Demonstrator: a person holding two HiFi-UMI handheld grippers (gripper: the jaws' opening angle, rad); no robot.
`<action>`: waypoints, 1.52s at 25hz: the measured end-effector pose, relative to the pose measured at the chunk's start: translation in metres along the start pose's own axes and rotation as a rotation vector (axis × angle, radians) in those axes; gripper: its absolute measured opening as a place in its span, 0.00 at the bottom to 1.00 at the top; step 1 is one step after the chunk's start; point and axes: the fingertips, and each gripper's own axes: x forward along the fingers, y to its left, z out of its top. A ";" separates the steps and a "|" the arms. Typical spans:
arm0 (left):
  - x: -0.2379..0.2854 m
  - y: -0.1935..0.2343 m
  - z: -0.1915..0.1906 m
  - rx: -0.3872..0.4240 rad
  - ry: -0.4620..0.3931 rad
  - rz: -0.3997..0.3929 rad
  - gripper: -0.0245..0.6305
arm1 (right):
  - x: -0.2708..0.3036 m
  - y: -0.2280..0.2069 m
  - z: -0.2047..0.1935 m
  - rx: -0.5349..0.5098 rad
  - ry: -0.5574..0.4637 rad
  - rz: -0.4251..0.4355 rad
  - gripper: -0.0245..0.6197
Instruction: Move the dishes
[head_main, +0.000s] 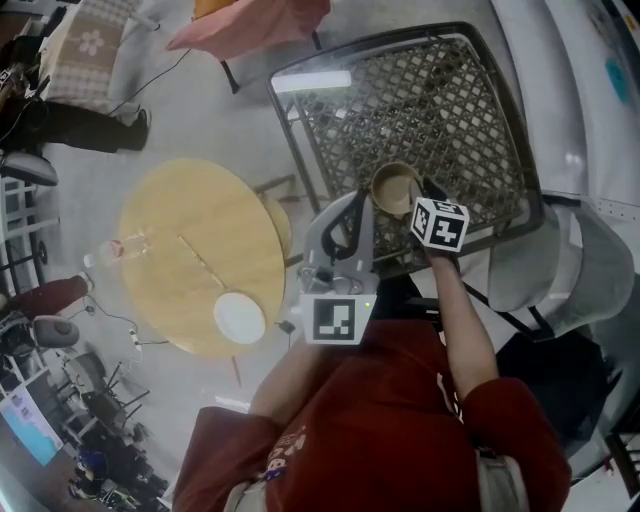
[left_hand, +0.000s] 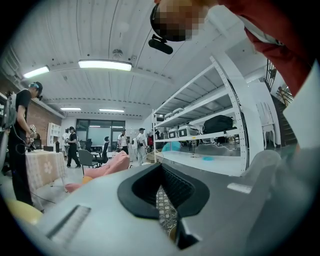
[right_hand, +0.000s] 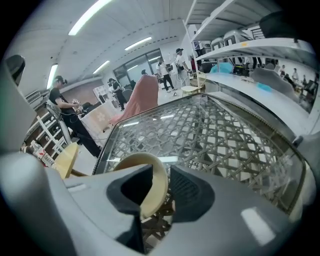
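Jaws of the right hand-held gripper (right_hand: 161, 189) are set apart astride the rim of a tan bowl (head_main: 395, 188), one inside the wall and one outside. No pad is seen pressing on it, so the bowl is judged released rather than grasped. The left hand-held gripper (left_hand: 161, 195) is clenched on nothing, with only a thin slit showing through which lattice is glimpsed. It is held just off the near edge of the glass-topped worktop (head_main: 450, 110), beside the right one. The bowl is stood upright on that glass-topped worktop, close to its near edge. To the left of the glass-topped worktop in the head view, a round wooden worktop (head_main: 185, 225) is placed. A white plate (head_main: 240, 316) is laid flat on it, well apart from the glass-topped worktop. A clear bottle-like thing (head_main: 113, 251) is seen at the side turned away from the glass-topped worktop. As to progress, one dish is judged dealt with at the glass-topped worktop, though whether it is being set down or reached for cannot be told. The plate is judged untouched and yet to be moved. Counted: two hand-held grippers, one bowl, one plate, two worktops, one bottle-like thing.
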 end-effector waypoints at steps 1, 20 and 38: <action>-0.001 0.002 0.002 -0.002 -0.007 0.005 0.05 | -0.002 0.001 0.003 -0.003 -0.010 -0.002 0.19; -0.048 0.047 0.021 0.000 -0.080 0.117 0.05 | -0.098 0.116 0.068 -0.164 -0.411 0.186 0.19; -0.141 0.125 0.023 0.128 -0.075 0.342 0.05 | -0.183 0.257 0.098 -0.394 -0.729 0.404 0.19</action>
